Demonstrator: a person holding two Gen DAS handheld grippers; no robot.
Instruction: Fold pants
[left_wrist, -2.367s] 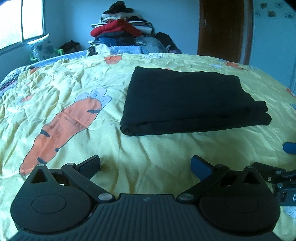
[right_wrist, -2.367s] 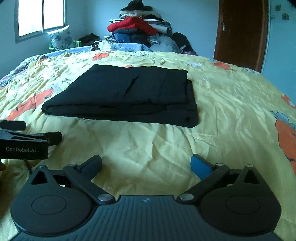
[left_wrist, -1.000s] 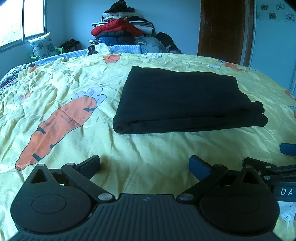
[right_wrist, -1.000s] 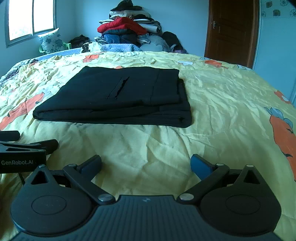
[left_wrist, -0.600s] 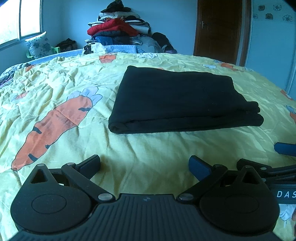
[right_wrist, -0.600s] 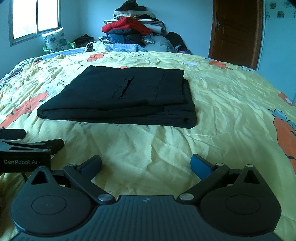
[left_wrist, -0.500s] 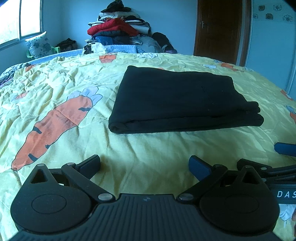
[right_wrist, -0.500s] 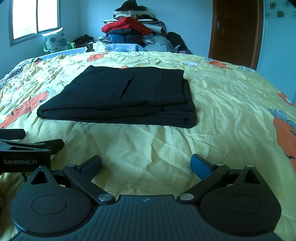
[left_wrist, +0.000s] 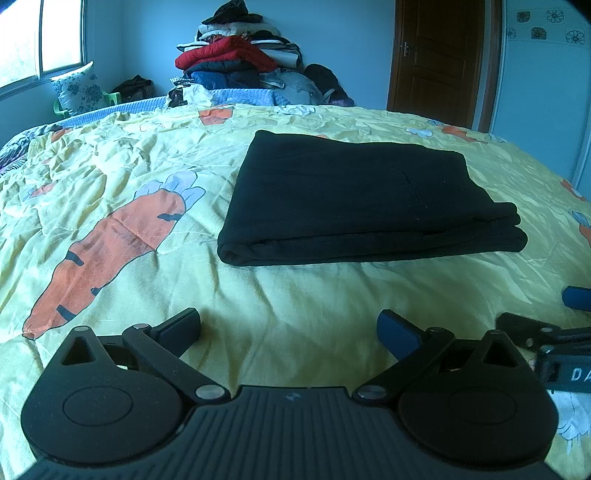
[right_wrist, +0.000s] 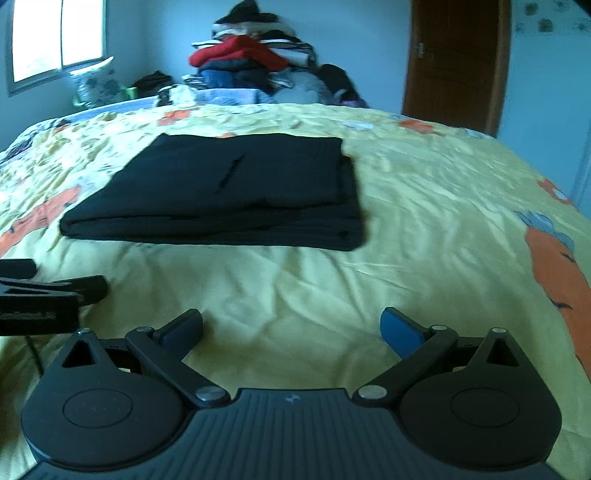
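Note:
The black pants lie folded into a flat rectangle on the yellow carrot-print bedspread; they also show in the right wrist view. My left gripper is open and empty, low over the bedspread in front of the pants. My right gripper is open and empty, also short of the pants. Each gripper shows at the edge of the other's view: the right one in the left wrist view, the left one in the right wrist view.
A tall pile of clothes stands at the far side of the bed. A brown door is at the back right. A window and a floral pillow are at the back left.
The right wrist view has blurred and shifted slightly, so the right gripper is moving. The left gripper has hardly moved. The pants lie as before.

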